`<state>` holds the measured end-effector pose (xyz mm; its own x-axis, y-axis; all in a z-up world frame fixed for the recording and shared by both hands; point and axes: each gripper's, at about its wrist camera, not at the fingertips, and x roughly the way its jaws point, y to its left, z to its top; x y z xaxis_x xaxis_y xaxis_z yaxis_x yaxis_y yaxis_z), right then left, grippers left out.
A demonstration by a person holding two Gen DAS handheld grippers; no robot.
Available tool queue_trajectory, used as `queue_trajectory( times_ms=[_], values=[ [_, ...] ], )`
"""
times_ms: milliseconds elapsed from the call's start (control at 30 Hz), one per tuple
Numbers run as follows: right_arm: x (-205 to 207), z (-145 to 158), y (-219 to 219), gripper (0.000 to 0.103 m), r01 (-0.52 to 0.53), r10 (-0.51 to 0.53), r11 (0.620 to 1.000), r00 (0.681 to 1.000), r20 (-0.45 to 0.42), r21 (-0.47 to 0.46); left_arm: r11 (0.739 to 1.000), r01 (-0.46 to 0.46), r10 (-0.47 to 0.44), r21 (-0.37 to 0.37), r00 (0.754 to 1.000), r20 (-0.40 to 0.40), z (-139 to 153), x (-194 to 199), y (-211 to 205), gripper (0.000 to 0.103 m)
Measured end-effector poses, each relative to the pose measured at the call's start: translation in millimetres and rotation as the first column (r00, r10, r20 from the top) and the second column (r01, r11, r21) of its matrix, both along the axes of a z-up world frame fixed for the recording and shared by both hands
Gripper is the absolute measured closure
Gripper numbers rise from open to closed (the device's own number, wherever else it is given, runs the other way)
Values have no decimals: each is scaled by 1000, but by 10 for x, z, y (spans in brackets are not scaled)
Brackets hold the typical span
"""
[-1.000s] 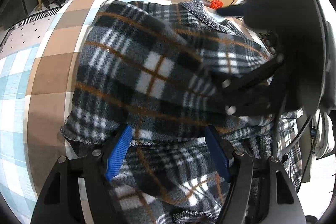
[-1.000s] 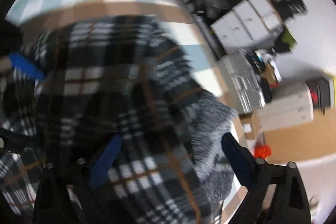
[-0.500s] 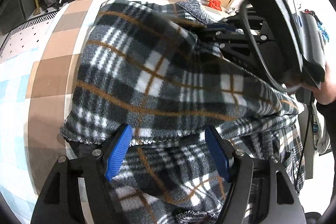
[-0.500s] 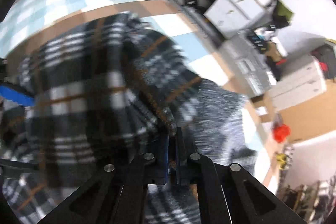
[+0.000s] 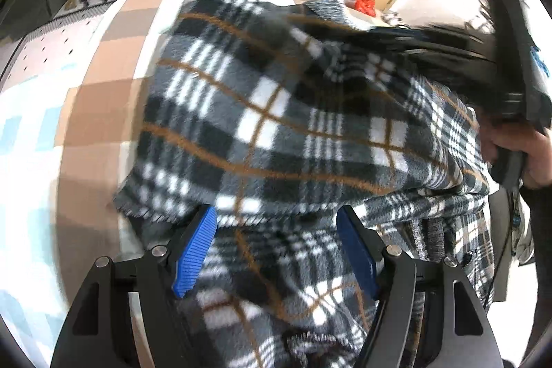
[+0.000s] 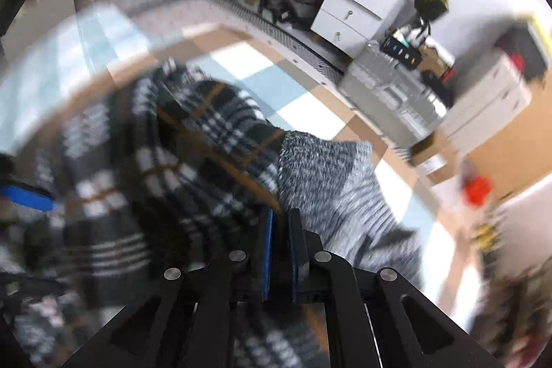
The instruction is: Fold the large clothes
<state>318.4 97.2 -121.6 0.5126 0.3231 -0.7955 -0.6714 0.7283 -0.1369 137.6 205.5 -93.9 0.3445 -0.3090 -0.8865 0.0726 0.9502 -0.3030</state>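
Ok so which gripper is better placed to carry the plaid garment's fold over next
Right. The right gripper is already shut on the plaid garment near its grey knit trim, lifting that part. The left gripper stands open over the hem, gripping nothing, so it would likely need to close first.

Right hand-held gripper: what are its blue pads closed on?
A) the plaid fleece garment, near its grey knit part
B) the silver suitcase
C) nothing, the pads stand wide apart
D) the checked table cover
A: in the right wrist view the right hand-held gripper has its pads pressed together on the plaid fleece garment, where the grey knit part begins.
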Motion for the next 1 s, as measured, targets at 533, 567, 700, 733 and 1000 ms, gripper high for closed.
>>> queue_trajectory(
  times_ms=[533, 567, 700, 733, 1000],
  values=[
    [-611, -369, -1913, 6, 250, -189, 953, 932, -309, 171, 999, 23, -25, 42, 999, 42, 147, 243, -386, 35],
    [-562, -494, -1986, 7, 295, -244, 947, 917, -314, 125, 998, -7, 7, 63, 1000, -7, 13, 306, -335, 35],
    [-459, -767, -2122, 2, 391, -359, 918, 887, -292, 59, 996, -71, 73, 60, 997, -28, -142, 321, -150, 36],
    [-484, -744, -2062, 1, 379, -357, 925, 898, -257, 37, 995, -61, 64, 85, 998, -30, -148, 313, -147, 36],
    [-932, -62, -1909, 1, 368, -368, 929, 930, -5, 30, 985, -72, 80, 160, 996, -44, -26, 56, -61, 35]
  ],
)
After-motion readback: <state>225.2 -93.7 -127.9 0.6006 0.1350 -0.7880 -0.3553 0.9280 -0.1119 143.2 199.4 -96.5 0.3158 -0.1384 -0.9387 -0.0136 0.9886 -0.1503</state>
